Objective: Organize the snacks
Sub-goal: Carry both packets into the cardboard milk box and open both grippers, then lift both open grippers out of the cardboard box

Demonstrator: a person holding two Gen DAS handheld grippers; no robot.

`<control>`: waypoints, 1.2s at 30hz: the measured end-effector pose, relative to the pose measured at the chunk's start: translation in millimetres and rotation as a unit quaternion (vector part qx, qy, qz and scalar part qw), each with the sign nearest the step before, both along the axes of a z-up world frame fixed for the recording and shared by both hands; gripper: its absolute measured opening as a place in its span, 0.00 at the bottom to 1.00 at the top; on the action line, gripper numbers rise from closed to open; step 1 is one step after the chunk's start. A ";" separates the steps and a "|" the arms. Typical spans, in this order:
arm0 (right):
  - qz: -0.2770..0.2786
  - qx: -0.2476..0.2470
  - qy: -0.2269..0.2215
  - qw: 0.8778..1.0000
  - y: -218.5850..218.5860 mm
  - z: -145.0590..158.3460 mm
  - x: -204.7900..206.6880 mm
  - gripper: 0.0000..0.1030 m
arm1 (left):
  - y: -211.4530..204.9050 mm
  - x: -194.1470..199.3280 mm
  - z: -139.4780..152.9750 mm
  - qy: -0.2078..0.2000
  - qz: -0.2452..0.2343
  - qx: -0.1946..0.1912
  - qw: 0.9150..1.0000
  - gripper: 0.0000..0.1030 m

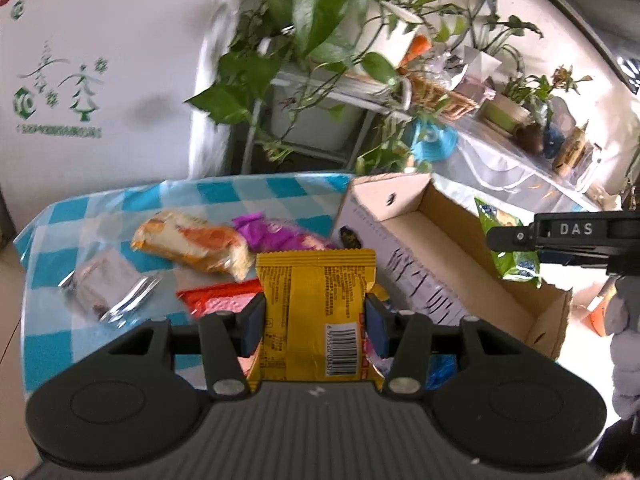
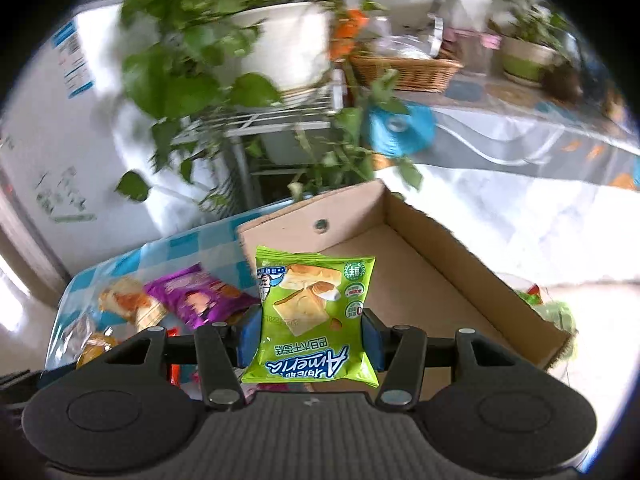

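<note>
Two claws each grip a light, crinkly packet mid-body: left claw point(image 1: 316, 320) the yellow packet point(image 1: 316, 304) above the table point(image 1: 52, 312), right claw point(image 2: 310, 340) the green packet point(image 2: 314, 316) near the box point(image 2: 440, 280).

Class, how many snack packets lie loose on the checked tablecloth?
4: orange packet, purple packet, clear-wrapped snack at left, red packet by the tongs. More may be hidden.

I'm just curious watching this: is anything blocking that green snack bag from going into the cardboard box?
Nothing visible does. The green snack bag, clamped in the right gripper, hangs over the open cardboard box, whose visible floor is bare.
</note>
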State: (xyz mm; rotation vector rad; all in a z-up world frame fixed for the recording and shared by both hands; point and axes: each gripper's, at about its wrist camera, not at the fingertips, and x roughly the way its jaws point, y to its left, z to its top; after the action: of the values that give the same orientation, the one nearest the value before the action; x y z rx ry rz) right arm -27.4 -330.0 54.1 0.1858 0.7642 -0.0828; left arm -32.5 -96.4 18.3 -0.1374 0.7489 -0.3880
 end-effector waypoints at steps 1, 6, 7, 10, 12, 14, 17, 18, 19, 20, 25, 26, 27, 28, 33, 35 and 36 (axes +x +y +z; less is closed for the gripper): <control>-0.011 0.006 -0.001 1.000 -4.9 0.5 0.2 0.56 | -4.1 1.8 2.2 -0.002 -0.004 -0.002 1.000 0.49; -0.054 0.021 0.002 0.998 -24.7 0.9 -0.9 0.56 | -30.6 11.1 12.4 -0.013 -0.024 -0.006 1.000 0.49; -0.061 0.022 0.002 0.998 -27.9 0.8 -1.2 0.56 | -36.2 13.3 14.1 -0.013 -0.028 -0.012 0.999 0.49; -0.076 0.030 0.002 0.997 -36.7 1.3 -2.8 0.56 | -55.9 18.7 16.5 -0.012 -0.040 -0.020 0.999 0.49; -0.086 0.032 0.000 0.996 -41.0 2.4 -3.5 0.56 | -69.2 21.3 17.4 -0.011 -0.047 -0.020 0.999 0.49; -0.094 0.034 -0.001 0.995 -45.3 3.7 -5.2 0.56 | -81.0 24.3 17.7 -0.007 -0.054 -0.027 0.998 0.49; -0.103 0.041 0.000 0.994 -52.6 3.7 -6.6 0.56 | -98.1 28.6 16.9 -0.004 -0.063 -0.030 0.998 0.49; -0.105 0.042 -0.001 0.994 -54.9 3.6 -7.2 0.56 | -102.7 29.6 16.3 -0.004 -0.064 -0.030 0.997 0.49; -0.108 0.043 0.000 0.993 -57.4 3.9 -7.6 0.56 | -106.3 30.9 15.4 -0.002 -0.066 -0.032 0.997 0.49; -0.111 0.044 0.000 0.993 -60.1 3.6 -8.0 0.56 | -109.3 32.2 14.5 0.000 -0.067 -0.035 0.997 0.49; -0.124 0.054 0.005 0.991 -69.5 0.0 -7.4 0.57 | -125.9 39.0 5.1 0.016 -0.070 -0.044 0.996 0.49; -0.125 0.056 0.006 0.991 -70.5 -0.3 -7.4 0.57 | -129.5 40.1 3.6 0.017 -0.072 -0.046 0.996 0.49; -0.127 0.057 0.006 0.990 -71.7 -0.6 -7.5 0.57 | -132.8 41.2 2.6 0.018 -0.074 -0.046 0.996 0.50; -0.128 0.059 0.006 0.990 -72.2 -0.5 -8.0 0.58 | -136.1 42.4 2.0 0.018 -0.076 -0.045 0.996 0.51; -0.135 0.065 0.001 0.989 -74.0 0.5 -7.9 0.66 | -139.8 40.0 8.8 0.005 -0.073 -0.040 0.997 0.81; -0.134 0.069 0.000 0.989 -74.8 1.2 -8.1 0.70 | -136.9 38.9 10.6 0.003 -0.073 -0.040 0.996 0.83; -0.133 0.070 0.001 0.989 -74.5 1.1 -8.0 0.71 | -134.5 38.3 10.9 0.007 -0.070 -0.039 0.997 0.84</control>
State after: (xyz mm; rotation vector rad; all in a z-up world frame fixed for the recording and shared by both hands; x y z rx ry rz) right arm -35.4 -404.5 55.2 0.4213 0.7435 -0.2834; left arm 5.8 -231.0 29.2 -0.1619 0.7593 -0.5504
